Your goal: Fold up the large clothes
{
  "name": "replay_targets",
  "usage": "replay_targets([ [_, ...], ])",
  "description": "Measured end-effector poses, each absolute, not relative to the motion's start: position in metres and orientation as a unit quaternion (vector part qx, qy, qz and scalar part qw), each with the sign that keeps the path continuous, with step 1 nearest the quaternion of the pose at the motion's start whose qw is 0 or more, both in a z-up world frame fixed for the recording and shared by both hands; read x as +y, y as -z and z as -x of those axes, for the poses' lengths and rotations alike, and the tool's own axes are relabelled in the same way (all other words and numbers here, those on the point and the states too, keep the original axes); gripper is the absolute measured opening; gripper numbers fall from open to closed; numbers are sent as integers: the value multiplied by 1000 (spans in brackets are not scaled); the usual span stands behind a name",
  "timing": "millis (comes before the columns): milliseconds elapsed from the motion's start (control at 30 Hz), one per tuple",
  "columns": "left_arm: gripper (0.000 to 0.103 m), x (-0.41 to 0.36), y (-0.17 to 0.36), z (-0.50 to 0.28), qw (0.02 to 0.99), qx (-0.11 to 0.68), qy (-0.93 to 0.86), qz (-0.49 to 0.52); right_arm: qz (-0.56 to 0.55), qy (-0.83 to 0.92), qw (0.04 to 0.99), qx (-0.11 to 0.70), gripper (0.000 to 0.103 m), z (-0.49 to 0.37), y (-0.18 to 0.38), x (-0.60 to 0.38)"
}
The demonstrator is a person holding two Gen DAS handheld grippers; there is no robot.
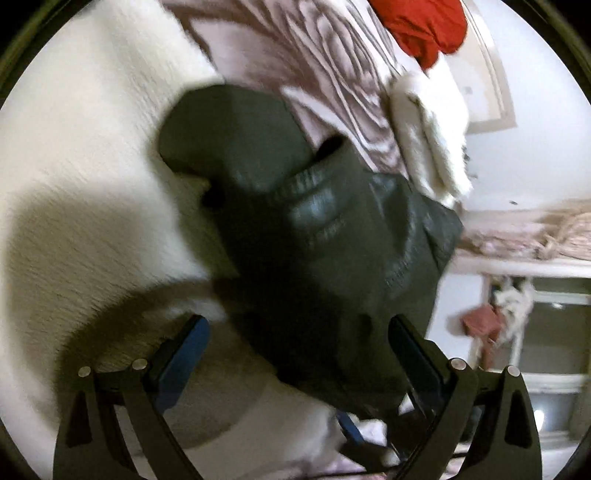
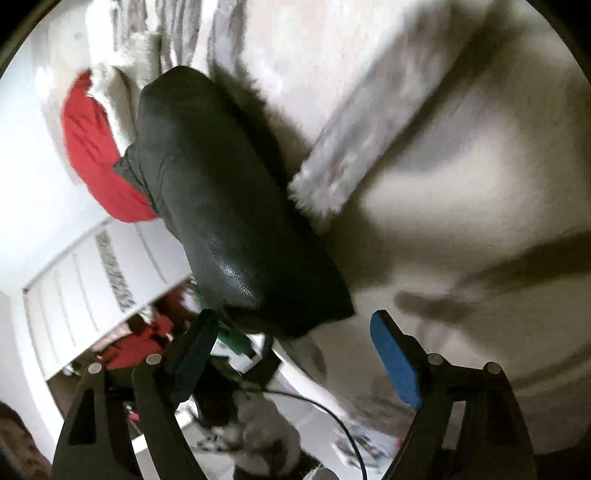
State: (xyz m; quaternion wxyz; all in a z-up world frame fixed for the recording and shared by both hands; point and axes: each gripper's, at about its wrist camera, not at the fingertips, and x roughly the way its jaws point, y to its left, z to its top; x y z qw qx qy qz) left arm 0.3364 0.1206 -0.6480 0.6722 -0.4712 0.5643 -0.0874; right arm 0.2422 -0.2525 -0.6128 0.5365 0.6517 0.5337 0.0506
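Both views are blurry, so small details are hard to read.

Left wrist view: the left claw has its fingers wide apart, w/ blue pads on the inner sides. Nothing is held between them. A dark jacket, looks like black leather, lies bunched in the middle of the view, just beyond the fingertips. Its near edge reaches between the two fingers, but I cannot tell if it touches them. The jacket rests on a white fluffy blanket that fills the left part of the view. Far from the claw there is a cover w/ brown-and-white pattern, and a red cloth at the far right of it. A white fuzzy piece lies right of the jacket.

Right wrist view: the right claw is also spread apart, holding nothing. The jacket is a long dark bundle, from the far left down to near the left finger. Its near end is just beyond the claw. The white blanket takes the right side. The red cloth is left of the jacket, touching its far part. A black cable runs below, near the claw.
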Motion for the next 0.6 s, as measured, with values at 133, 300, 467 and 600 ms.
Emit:
replay_targets([
  [133, 99, 113, 666, -352, 660, 576, 114, 469, -675, -47, 557, 482, 91, -256, 631, -232],
  [300, 99, 101, 667, -370, 675, 577, 125, 442, -691, -18, 577, 435, 87, -264, 633, -224],
  [467, 99, 90, 656, -365, 711, 563, 124, 404, -653, -3, 627, 426, 71, -274, 607, -232],
  [600, 68, 86, 649, -363, 748, 538, 94, 377, -666, -14, 605, 437, 87, -288, 625, -236],
])
